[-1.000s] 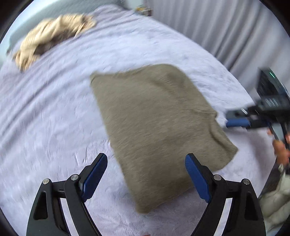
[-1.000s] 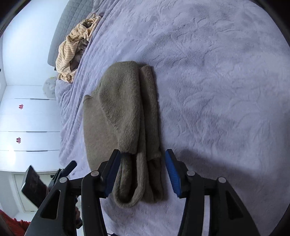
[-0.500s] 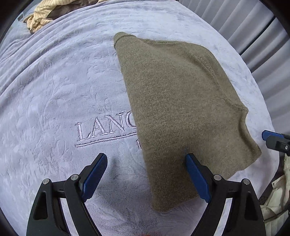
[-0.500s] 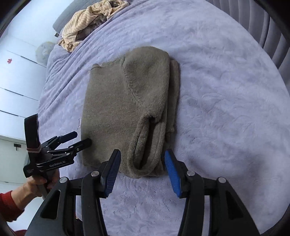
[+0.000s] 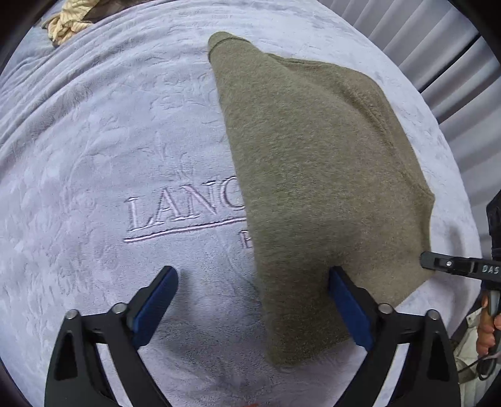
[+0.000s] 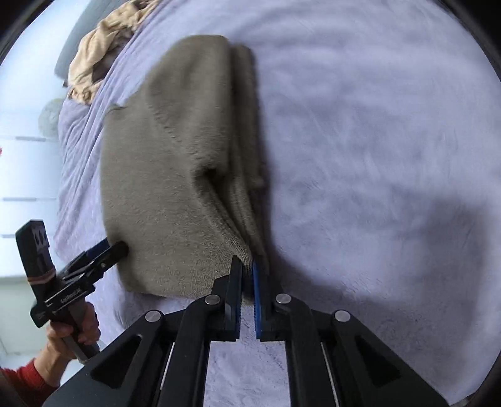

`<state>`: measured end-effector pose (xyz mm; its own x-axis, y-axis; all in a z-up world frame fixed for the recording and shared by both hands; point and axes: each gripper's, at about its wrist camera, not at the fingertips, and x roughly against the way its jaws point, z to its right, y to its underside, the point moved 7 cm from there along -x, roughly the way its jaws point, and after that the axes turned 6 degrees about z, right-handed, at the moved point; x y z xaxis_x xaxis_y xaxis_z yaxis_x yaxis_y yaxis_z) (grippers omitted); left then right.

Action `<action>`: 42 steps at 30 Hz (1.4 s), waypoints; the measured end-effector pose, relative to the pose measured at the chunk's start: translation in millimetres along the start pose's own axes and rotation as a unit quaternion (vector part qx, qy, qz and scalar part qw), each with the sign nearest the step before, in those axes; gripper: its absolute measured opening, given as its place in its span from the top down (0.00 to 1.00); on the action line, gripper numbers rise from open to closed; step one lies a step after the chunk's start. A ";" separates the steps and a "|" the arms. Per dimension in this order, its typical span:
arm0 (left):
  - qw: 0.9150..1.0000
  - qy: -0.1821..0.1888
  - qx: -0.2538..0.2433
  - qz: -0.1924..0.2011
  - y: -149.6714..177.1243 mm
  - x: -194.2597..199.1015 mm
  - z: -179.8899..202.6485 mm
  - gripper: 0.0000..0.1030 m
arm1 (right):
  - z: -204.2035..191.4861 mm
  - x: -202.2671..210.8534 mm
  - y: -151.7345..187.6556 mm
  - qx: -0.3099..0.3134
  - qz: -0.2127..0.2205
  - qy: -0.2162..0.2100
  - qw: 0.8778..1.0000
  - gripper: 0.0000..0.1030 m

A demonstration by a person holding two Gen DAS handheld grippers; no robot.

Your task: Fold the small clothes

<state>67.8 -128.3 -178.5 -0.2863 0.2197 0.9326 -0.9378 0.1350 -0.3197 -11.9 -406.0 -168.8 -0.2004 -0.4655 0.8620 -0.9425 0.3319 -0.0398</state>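
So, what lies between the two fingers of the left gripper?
In the left wrist view, the open left gripper straddles bare blanket and the near edge of the sweater.

Bare blanket (image 5: 94, 156) left of the sweater (image 5: 313, 175); crumpled clothes (image 5: 67, 26) far off.

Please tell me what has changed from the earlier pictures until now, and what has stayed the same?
The right tool went from open to shut on the near hem of the folded olive-green knitted sweater. The left tool moved closer to the sweater's other near corner and stays open, one pad over the knit. The sweater remains on the lavender plush blanket, and the cream crumpled garment is untouched.
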 end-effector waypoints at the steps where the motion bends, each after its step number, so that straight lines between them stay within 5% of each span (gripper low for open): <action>1: 1.000 0.001 -0.001 0.000 0.6 0.8 -0.5 0.06 | 3.9 -0.1 0.2 -0.024 0.006 -0.016 1.000 0.94; 6: 1.000 0.006 0.014 -0.010 3.0 3.5 -6.8 0.06 | 14.7 3.2 9.7 -0.080 0.012 -0.042 0.996 0.94; 16: 0.999 -0.009 0.041 -0.024 4.9 16.6 -14.5 0.06 | 8.1 25.3 6.4 -0.067 -0.001 -0.021 0.998 0.88; 21: 0.999 -0.013 0.043 -0.017 6.9 28.9 -22.0 0.06 | -9.9 48.6 -25.0 -0.040 0.053 -0.030 0.997 0.86; 23: 0.999 -0.013 0.044 -0.017 8.6 32.0 -25.5 0.06 | -15.3 47.3 -49.0 -0.036 0.065 -0.039 0.996 0.55; 25: 0.999 -0.014 0.044 -0.022 9.7 31.5 -26.1 0.06 | -19.9 35.5 -71.6 -0.044 0.065 -0.061 0.995 0.41; 28: 0.999 -0.013 0.041 -0.027 8.4 29.9 -22.0 0.06 | -23.5 3.6 -90.4 -0.056 0.034 -0.073 0.995 0.42; 32: 0.999 -0.016 0.046 -0.010 -0.4 36.0 -14.8 0.06 | -24.7 -14.2 -91.0 -0.043 0.006 -0.039 0.998 0.83; 42: 0.998 -0.019 0.049 -0.025 -3.5 33.2 -10.1 0.06 | -9.4 -16.2 -85.5 -0.018 0.011 -0.005 1.000 0.89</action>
<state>63.6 -111.8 -148.1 -0.2438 0.1775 0.9534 -0.9654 0.0496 -0.2561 74.4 -419.1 -174.6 -0.2232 -0.4660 0.8562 -0.9274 0.3719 -0.0393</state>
